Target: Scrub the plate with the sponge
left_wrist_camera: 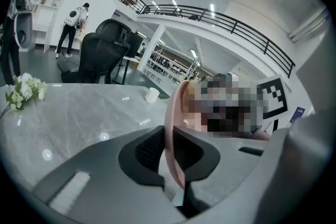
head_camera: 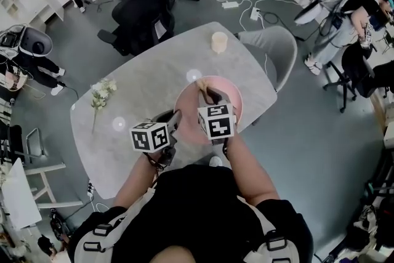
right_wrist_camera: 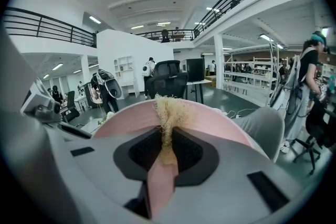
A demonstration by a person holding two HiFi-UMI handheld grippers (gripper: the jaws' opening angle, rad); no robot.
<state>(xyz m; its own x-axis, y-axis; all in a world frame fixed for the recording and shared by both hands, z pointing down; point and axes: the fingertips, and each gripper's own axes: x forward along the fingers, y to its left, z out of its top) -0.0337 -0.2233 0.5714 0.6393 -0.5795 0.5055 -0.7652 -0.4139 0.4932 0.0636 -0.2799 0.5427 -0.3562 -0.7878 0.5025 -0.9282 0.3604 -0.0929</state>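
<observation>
A pink plate (head_camera: 225, 109) is over the near side of the grey table (head_camera: 154, 80). My left gripper (head_camera: 176, 118) is shut on the plate's left rim. In the left gripper view that rim (left_wrist_camera: 170, 134) runs nearly upright between the dark pads (left_wrist_camera: 148, 150), so the plate is held tilted. My right gripper (head_camera: 208, 96) is shut on a tan fibrous sponge (right_wrist_camera: 168, 126). The sponge's frayed end (head_camera: 201, 87) lies against the plate's face (right_wrist_camera: 210, 119). Both marker cubes hide the plate's near edge in the head view.
A cream cup (head_camera: 219, 41) stands at the table's far edge, and a sprig of white flowers (head_camera: 100, 94) lies at the left. A grey chair (head_camera: 274, 49) is tucked in at the right, a black office chair (head_camera: 143, 6) beyond the far side. People stand farther off.
</observation>
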